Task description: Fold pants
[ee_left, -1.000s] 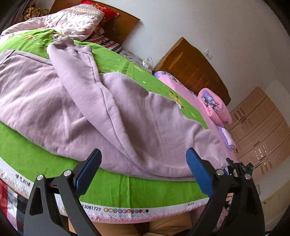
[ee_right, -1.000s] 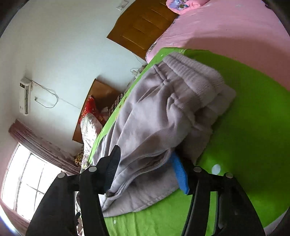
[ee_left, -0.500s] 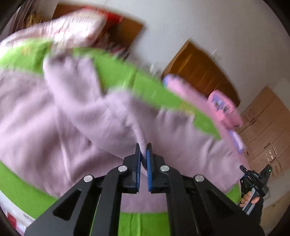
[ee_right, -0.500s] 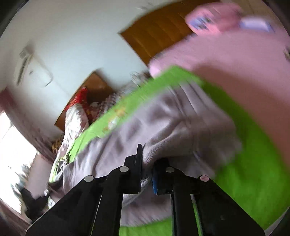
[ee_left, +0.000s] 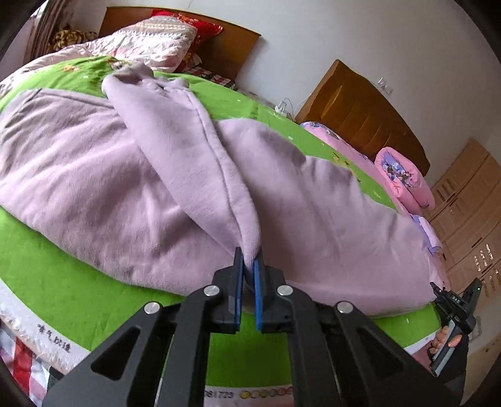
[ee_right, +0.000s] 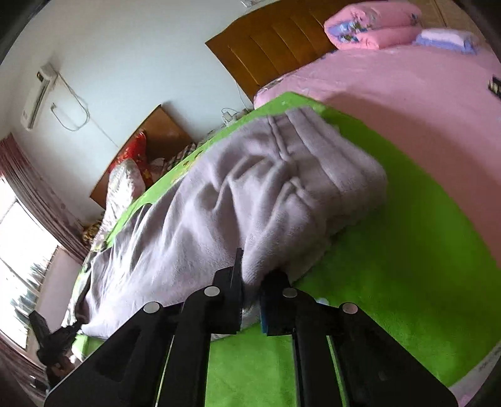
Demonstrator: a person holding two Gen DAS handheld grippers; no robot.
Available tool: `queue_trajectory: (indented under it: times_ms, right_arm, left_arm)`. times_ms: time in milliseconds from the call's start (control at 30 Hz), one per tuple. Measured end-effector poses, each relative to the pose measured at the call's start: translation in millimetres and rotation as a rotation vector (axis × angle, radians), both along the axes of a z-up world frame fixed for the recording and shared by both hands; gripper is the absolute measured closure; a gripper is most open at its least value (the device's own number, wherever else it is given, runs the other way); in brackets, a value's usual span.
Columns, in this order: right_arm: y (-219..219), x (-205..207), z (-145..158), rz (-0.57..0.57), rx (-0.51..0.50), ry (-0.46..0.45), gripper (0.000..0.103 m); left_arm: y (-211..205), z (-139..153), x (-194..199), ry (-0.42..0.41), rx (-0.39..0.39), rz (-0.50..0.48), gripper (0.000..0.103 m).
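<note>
The lilac fleece pants (ee_left: 131, 175) lie spread on a green blanket (ee_left: 53, 250) on the bed. One leg is folded over the other and runs down toward me. My left gripper (ee_left: 248, 266) is shut on the near end of that folded leg. In the right wrist view the pants (ee_right: 238, 194) show their ribbed waistband end (ee_right: 332, 162). My right gripper (ee_right: 250, 275) is shut on a bunch of the fabric near the waist edge. The right gripper also shows in the left wrist view (ee_left: 454, 316), at the far right by the pants' end.
A pink bed (ee_right: 407, 94) with rolled pink bedding (ee_right: 369, 28) lies beyond the green blanket. Wooden headboards (ee_left: 360, 115) and pillows (ee_left: 156, 40) stand at the back. Wooden cabinets (ee_left: 469, 200) are at the right. The blanket's near edge (ee_left: 40, 328) is close below my left gripper.
Both grippers went from wide open to shut on the pants fabric. The left one moved in on the folded leg; the right one closed on the waist edge.
</note>
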State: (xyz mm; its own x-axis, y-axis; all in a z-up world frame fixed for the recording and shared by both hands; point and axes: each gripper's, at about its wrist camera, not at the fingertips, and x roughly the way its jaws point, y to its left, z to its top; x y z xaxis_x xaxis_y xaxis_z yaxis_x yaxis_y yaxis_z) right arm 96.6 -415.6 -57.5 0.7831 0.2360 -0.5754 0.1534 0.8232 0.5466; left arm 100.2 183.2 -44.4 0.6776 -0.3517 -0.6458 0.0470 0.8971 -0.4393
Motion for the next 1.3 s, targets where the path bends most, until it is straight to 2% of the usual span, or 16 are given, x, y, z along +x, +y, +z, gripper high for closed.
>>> queue_trajectory:
  times_ms: [133, 267, 400, 500, 600, 733, 833, 933, 967, 1033, 1100, 1133, 1167, 1200, 1233, 1300]
  right_arm:
    - [2, -6, 13, 0.009, -0.028, -0.029, 0.095]
    - [-5, -2, -18, 0.007, 0.014, -0.005, 0.094]
    - [-13, -8, -6, -0.014, 0.045, -0.019, 0.073]
    - [-29, -8, -6, -0.064, 0.106, -0.022, 0.066]
    - [-39, -5, -18, -0.078, 0.195, -0.029, 0.069]
    - [-20, -6, 0, -0.073, 0.076, -0.05, 0.089]
    - [-8, -8, 18, -0.05, -0.007, -0.094, 0.089]
    - [-12, 0, -2, -0.051, -0.026, 0.005, 0.09]
    - [-16, 2, -13, -0.044, -0.012, 0.025, 0.096]
    - [-18, -3, -14, -0.037, -0.025, 0.0, 0.097]
    - [-16, -5, -7, -0.019, -0.052, 0.02, 0.089]
    - [-13, -7, 2, -0.017, -0.07, 0.033, 0.076]
    - [-11, -12, 9, -0.044, -0.114, 0.045, 0.04]
    - [-9, -18, 16, -0.095, -0.178, 0.051, 0.024]
    - [-2, -28, 29, -0.151, -0.276, 0.025, 0.017]
    - [21, -39, 54, -0.162, -0.476, -0.051, 0.017]
  left_arm:
    - [-9, 22, -12, -0.05, 0.083, 0.028, 0.097]
    - [-9, -7, -4, 0.024, 0.077, 0.04, 0.096]
    - [-19, -5, -2, 0.0, 0.161, 0.019, 0.094]
    - [-19, -6, 0, 0.003, 0.147, 0.024, 0.093]
    - [-13, -9, -3, 0.002, 0.146, 0.022, 0.093]
    - [-12, 3, -9, -0.048, 0.131, 0.036, 0.097]
    - [-13, 21, -16, -0.1, 0.139, 0.051, 0.097]
    - [-10, 11, -12, -0.059, 0.143, 0.052, 0.097]
    - [-10, 1, -8, -0.024, 0.138, 0.053, 0.097]
    - [-12, -9, -7, -0.013, 0.147, 0.05, 0.094]
    - [-18, -6, -7, -0.014, 0.202, 0.039, 0.09]
    - [-20, -3, -8, -0.019, 0.223, 0.046, 0.074]
    - [-20, 5, -12, -0.039, 0.273, 0.093, 0.05]
    - [-19, 15, -19, -0.079, 0.335, 0.163, 0.038]
    - [-19, 24, -25, -0.116, 0.382, 0.222, 0.023]
    - [-28, 51, -39, -0.217, 0.473, 0.317, 0.018]
